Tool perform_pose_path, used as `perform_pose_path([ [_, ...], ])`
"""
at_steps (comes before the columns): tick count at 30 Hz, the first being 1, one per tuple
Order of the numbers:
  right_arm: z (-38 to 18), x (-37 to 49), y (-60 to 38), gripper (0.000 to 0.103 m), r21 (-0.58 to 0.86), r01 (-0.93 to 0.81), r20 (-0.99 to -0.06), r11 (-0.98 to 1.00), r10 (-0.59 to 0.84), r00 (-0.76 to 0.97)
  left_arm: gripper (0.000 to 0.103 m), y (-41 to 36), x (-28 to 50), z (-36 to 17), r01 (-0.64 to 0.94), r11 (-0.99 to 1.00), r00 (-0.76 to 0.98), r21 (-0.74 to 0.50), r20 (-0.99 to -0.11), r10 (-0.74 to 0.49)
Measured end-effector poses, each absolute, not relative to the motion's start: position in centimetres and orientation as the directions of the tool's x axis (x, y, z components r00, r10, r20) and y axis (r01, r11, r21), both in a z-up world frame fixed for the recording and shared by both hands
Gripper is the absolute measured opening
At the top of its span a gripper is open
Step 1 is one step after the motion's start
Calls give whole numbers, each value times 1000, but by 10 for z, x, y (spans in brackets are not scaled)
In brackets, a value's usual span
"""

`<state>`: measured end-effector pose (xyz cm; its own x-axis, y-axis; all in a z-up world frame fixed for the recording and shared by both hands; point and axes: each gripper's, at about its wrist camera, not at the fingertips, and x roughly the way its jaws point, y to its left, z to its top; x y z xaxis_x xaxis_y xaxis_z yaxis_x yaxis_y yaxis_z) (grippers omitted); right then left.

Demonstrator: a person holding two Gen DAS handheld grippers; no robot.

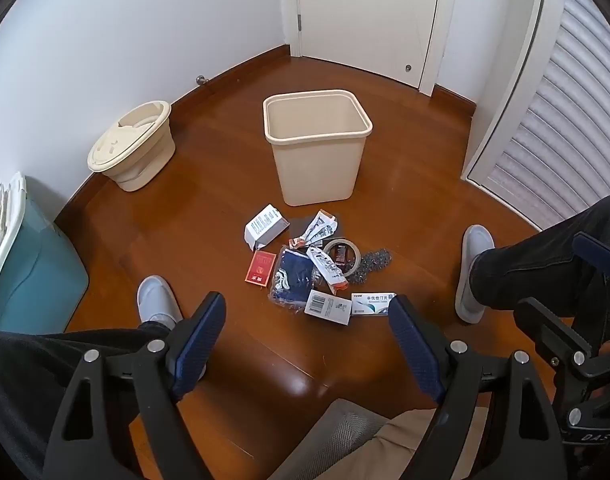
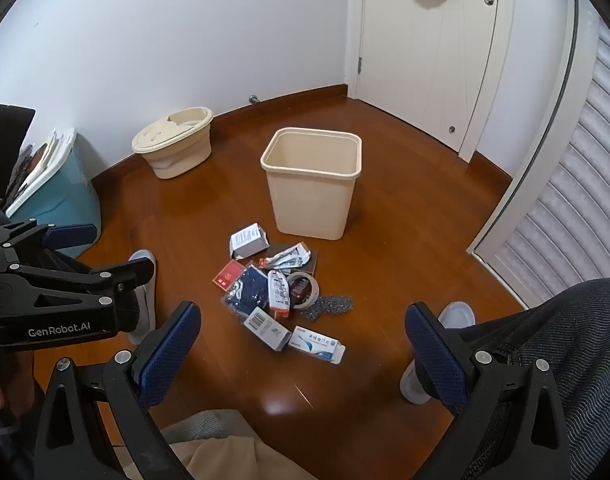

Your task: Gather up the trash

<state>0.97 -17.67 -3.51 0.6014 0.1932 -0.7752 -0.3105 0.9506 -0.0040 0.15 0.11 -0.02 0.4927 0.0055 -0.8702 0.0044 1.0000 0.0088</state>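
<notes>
A pile of trash lies on the wooden floor: a white box (image 1: 265, 224), a red packet (image 1: 259, 268), a dark blue bag (image 1: 293, 280), torn wrappers (image 1: 320, 229), a tape roll (image 1: 342, 256), a steel scrubber (image 1: 371, 264), a barcode box (image 1: 328, 306) and a medicine box (image 1: 372, 303). Behind it stands an empty cream bin (image 1: 317, 146), also the bin (image 2: 313, 182) in the right wrist view. My left gripper (image 1: 307, 330) hangs open above the near side of the pile. My right gripper (image 2: 303, 340) is open too, over the medicine box (image 2: 317, 345). Nothing sits between either pair of fingers.
A cream mop bucket (image 1: 133, 146) stands by the wall at left, with a teal storage box (image 1: 33, 276) nearer. The person's slippered feet (image 1: 157, 300) (image 1: 475, 272) flank the pile. A white door (image 1: 369, 12) and a louvred door (image 1: 565, 112) close the far side.
</notes>
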Motion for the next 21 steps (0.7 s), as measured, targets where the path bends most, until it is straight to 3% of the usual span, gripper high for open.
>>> perform_pose_path([
  [21,-35,10,-177,103,-4,-311,-777,951,192,599,83,3,2,-3,-7,1000,499,15,-866,16],
])
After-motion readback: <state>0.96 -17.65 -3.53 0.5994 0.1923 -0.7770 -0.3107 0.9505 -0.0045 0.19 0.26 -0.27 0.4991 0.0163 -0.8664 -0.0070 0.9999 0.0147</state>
